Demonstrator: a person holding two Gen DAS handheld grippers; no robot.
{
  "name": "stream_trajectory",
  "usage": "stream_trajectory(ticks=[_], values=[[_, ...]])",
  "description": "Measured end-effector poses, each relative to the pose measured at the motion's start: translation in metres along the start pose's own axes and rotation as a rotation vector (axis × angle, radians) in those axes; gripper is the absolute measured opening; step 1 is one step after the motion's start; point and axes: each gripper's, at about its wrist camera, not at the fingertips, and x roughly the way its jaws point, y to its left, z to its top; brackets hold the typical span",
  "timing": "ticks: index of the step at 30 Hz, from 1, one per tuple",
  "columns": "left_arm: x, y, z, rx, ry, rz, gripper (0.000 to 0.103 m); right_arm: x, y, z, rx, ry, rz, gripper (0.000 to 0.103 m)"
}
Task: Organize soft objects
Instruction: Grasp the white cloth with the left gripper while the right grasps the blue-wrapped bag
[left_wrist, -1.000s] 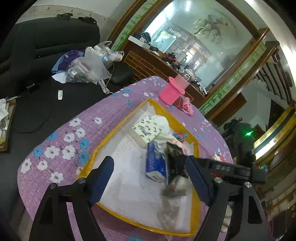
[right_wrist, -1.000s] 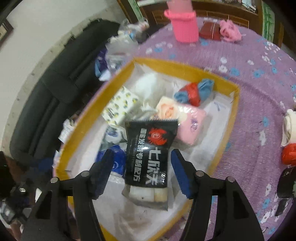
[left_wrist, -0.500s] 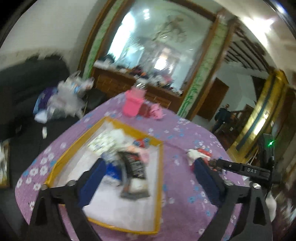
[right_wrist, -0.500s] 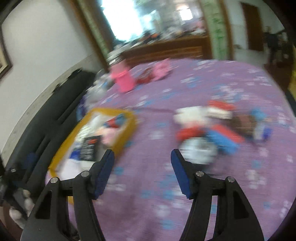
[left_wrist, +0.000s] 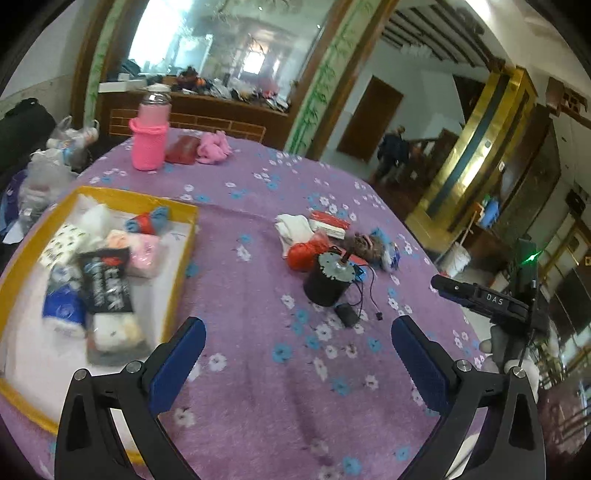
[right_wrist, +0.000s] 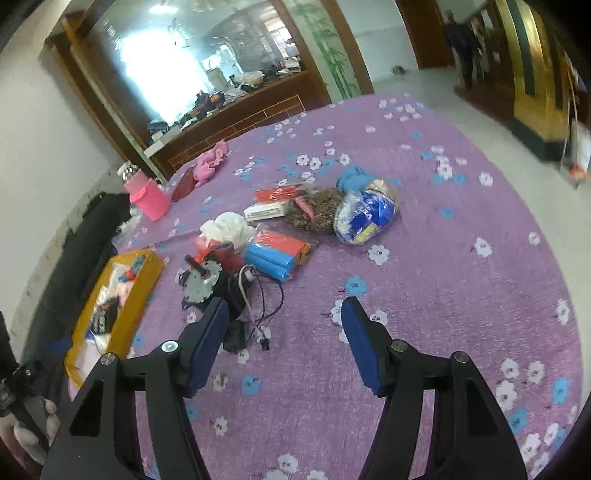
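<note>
A yellow-rimmed tray (left_wrist: 110, 192) at the left holds several soft packs, among them a black snack packet (left_wrist: 105, 282). In the right wrist view the tray (right_wrist: 129, 314) sits far left. My left gripper (left_wrist: 297, 332) is open wide over bare purple cloth, nothing between its fingers. My right gripper (right_wrist: 284, 306) is open and empty, just short of the pile. That pile has a white cloth (right_wrist: 229, 225), blue and red rolls (right_wrist: 277, 254), a blue-white bag (right_wrist: 365, 214) and a brown patterned piece (right_wrist: 317, 206). The white cloth (left_wrist: 295, 229) also shows in the left wrist view.
A black motor (left_wrist: 327, 280) with a cable and plug stands at the pile's near side, close to my right gripper's left finger (right_wrist: 207, 339). A pink bottle sleeve (left_wrist: 149, 144) and a pink cloth (left_wrist: 214, 147) sit at the far edge. A person stands in the far doorway.
Both grippers swung from over the tray to the right, toward the pile. The black packet seen between my right fingers now lies in the tray. My left jaws widened.
</note>
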Motion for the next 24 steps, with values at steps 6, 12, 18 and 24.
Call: stream_trajectory(ticks=[6, 12, 18, 24], values=[[0.032, -0.02, 0.053, 0.026, 0.037, 0.011, 0.102, 0.014, -0.017, 0.023, 0.05, -0.026, 0.015, 0.062], [0.108, -0.044, 0.123, 0.117, 0.071, 0.063, 0.1, 0.031, -0.024, 0.067, 0.1, -0.083, 0.052, 0.062], [0.231, -0.036, 0.154, 0.103, 0.245, 0.055, 0.073, 0.051, -0.051, 0.088, 0.158, -0.142, 0.047, 0.062], [0.319, -0.018, 0.169, 0.004, 0.352, -0.018, 0.074, 0.067, -0.089, 0.083, 0.225, -0.103, 0.008, 0.062]])
